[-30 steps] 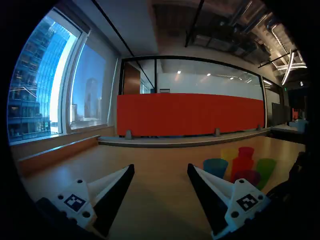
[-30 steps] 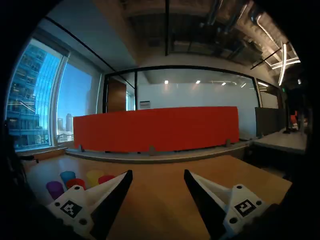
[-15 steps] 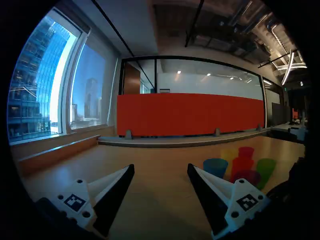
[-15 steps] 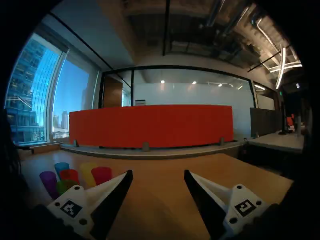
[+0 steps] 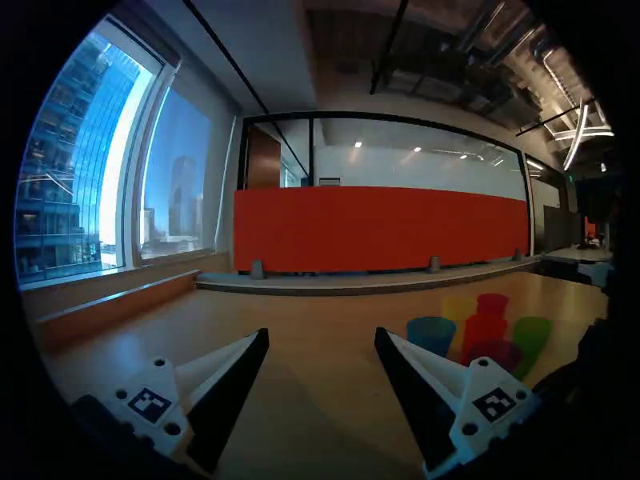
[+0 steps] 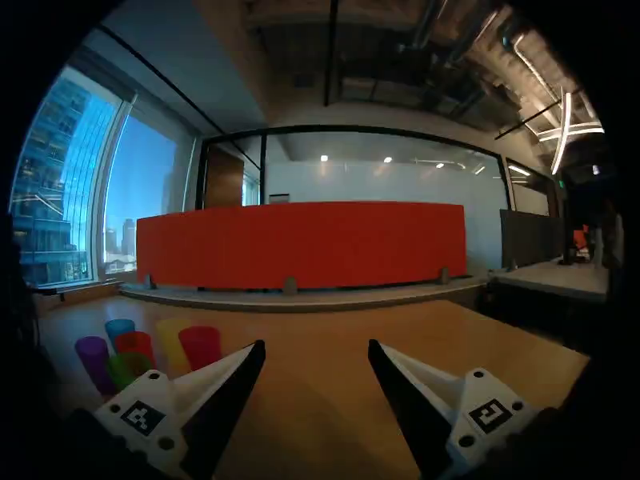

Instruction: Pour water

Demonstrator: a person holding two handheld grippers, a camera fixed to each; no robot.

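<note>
left gripper view: left gripper (image 5: 321, 331) spread wide, nothing between its fingers, wooden table (image 5: 320, 416) below. cluster of coloured cups (image 5: 484, 336) stands on the table, near, off to its right. right gripper view: right gripper (image 6: 315, 344) likewise wide and empty; cups to its left. red partition (image 6: 300, 244) beyond the table.

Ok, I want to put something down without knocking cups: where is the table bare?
Bare wood runs from the open left gripper ahead to the orange partition, left of the blue cup. In the right gripper view, table right of the rightmost red cup is free too. The cup cluster is crowded.
</note>
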